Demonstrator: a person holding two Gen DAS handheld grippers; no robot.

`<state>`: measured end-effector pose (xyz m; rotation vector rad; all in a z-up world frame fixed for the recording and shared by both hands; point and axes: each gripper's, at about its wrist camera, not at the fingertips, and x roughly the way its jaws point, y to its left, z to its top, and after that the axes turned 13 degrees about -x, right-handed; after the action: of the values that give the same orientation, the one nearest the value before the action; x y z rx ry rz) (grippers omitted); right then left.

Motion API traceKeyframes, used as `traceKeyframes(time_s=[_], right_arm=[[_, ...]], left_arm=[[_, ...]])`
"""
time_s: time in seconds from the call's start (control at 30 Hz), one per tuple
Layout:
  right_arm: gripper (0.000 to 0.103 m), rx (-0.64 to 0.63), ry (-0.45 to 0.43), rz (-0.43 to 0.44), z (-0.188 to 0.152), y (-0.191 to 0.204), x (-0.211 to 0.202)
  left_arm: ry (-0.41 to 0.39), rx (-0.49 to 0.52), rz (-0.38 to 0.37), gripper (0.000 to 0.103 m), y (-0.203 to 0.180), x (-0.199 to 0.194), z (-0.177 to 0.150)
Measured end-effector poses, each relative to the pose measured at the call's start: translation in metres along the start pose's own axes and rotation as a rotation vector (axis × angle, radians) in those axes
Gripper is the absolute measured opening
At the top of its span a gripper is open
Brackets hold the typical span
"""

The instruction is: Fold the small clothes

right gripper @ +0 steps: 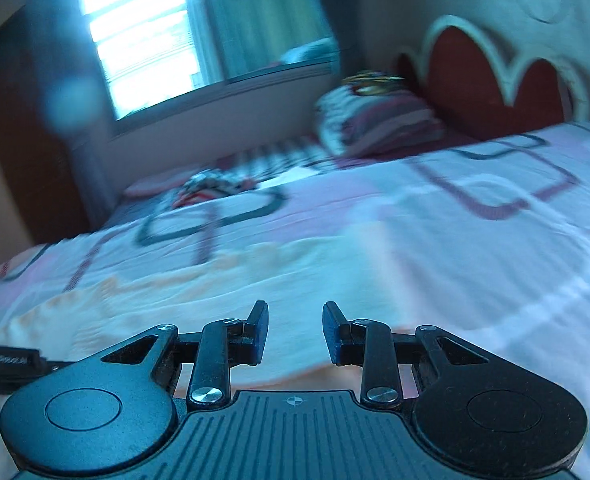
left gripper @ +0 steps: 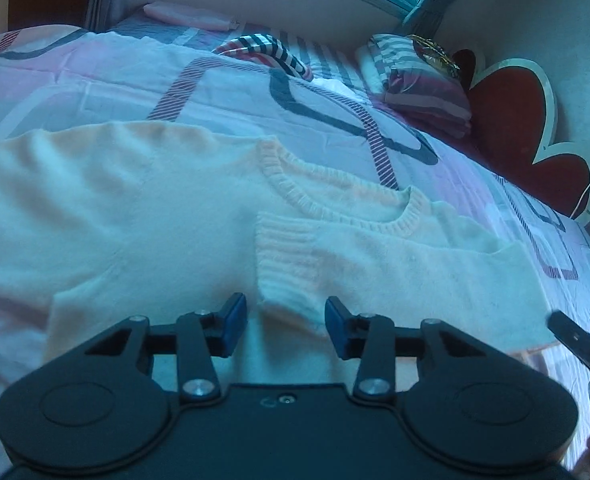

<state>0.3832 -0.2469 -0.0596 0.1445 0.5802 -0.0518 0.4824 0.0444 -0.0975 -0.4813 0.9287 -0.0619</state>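
A cream knit sweater (left gripper: 167, 208) lies flat on the bed, neckline toward the far right. One sleeve is folded across the body, its ribbed cuff (left gripper: 287, 264) lying just ahead of my left gripper (left gripper: 286, 324), which is open and empty above the sweater. My right gripper (right gripper: 295, 330) is open and empty, held over the sweater's edge (right gripper: 175, 300); its view is motion-blurred. The right gripper's tip shows at the right edge of the left wrist view (left gripper: 579, 340), and the left gripper's body shows at the left edge of the right wrist view (right gripper: 7, 360).
The bed has a pink and white patterned cover (left gripper: 255, 92). A striped garment (left gripper: 271, 52) and a folded pink cloth (left gripper: 191, 16) lie at the far side. Striped pillows (left gripper: 419, 84) rest against a red headboard (left gripper: 511, 120). A window (right gripper: 199, 28) is beyond.
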Motion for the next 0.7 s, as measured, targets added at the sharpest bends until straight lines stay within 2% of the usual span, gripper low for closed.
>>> traceKeyframes(time_s=[0.03,0.07,0.1,0.2,0.37,0.57,0.7], right_arm=[[0.031,0.030,0.008,-0.017,0.000,-0.010,0.000],[0.031,0.060,0.017,-0.029,-0.001,-0.020,0.000],[0.031,0.097,0.029,-0.037,-0.001,-0.031,-0.001],[0.031,0.158,0.054,-0.034,-0.003,-0.049,-0.006],[0.031,0.147,0.063,0.012,-0.014,-0.044,-0.010],[0.031,0.130,0.068,0.043,-0.015,-0.030,-0.002],[0.031,0.105,0.067,0.052,-0.010,-0.030,0.000]], left_arm=[[-0.002,0.002,0.004,0.028,-0.002,0.004,0.002],[-0.001,0.003,0.003,0.010,-0.004,0.007,0.005],[0.002,0.002,-0.006,0.007,-0.003,0.009,0.007],[-0.052,0.005,-0.028,0.006,-0.002,-0.008,0.013],[-0.140,0.045,0.010,0.006,0.012,-0.042,0.027],[-0.118,0.054,0.058,0.006,0.034,-0.042,0.026],[-0.154,0.035,0.069,0.006,0.039,-0.047,0.024]])
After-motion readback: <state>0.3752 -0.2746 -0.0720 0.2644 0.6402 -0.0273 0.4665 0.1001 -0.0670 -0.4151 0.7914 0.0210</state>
